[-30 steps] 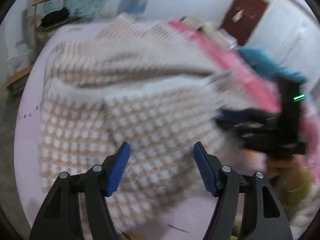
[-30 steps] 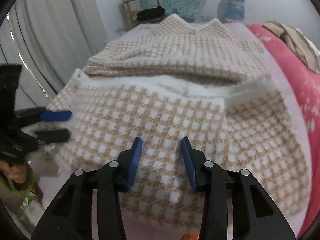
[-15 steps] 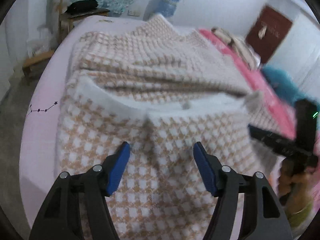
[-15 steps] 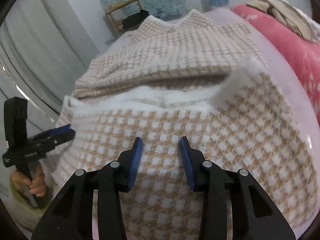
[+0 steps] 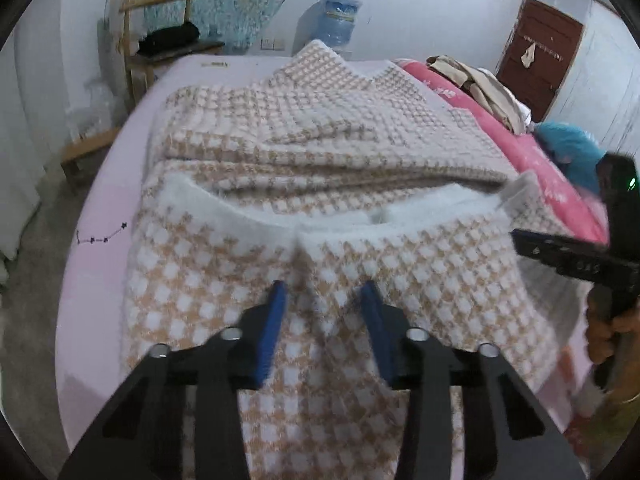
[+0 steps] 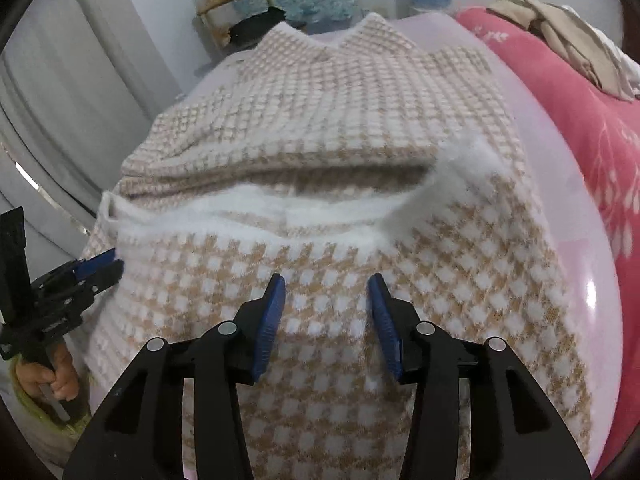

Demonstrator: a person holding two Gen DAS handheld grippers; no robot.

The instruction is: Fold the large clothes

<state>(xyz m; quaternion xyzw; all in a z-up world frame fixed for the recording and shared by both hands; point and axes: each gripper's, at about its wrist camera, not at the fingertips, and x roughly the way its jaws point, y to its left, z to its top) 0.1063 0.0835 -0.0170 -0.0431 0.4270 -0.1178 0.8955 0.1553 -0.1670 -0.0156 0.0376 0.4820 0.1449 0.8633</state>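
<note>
A large beige-and-white checked fleece garment (image 5: 320,148) lies on a pale pink bed, its near part folded back so the white fluffy lining edge (image 5: 420,208) shows; it also shows in the right wrist view (image 6: 332,128). My left gripper (image 5: 324,300) hovers over the near folded part, open and empty; it also shows at the left edge of the right wrist view (image 6: 100,264). My right gripper (image 6: 326,292) hovers over the same fold, open and empty; its black body shows at the right of the left wrist view (image 5: 576,260).
A pink floral blanket (image 6: 600,120) with a heap of beige clothes (image 5: 480,84) lies along the bed's right side. A wooden chair (image 5: 160,44), a water bottle (image 5: 336,20) and a brown door (image 5: 540,52) stand at the far wall. Curtains (image 6: 60,100) hang left.
The left gripper swung from the right side to face straight down the garment, and its jaws narrowed. The right gripper moved slightly closer over the fold. The garment stayed put.
</note>
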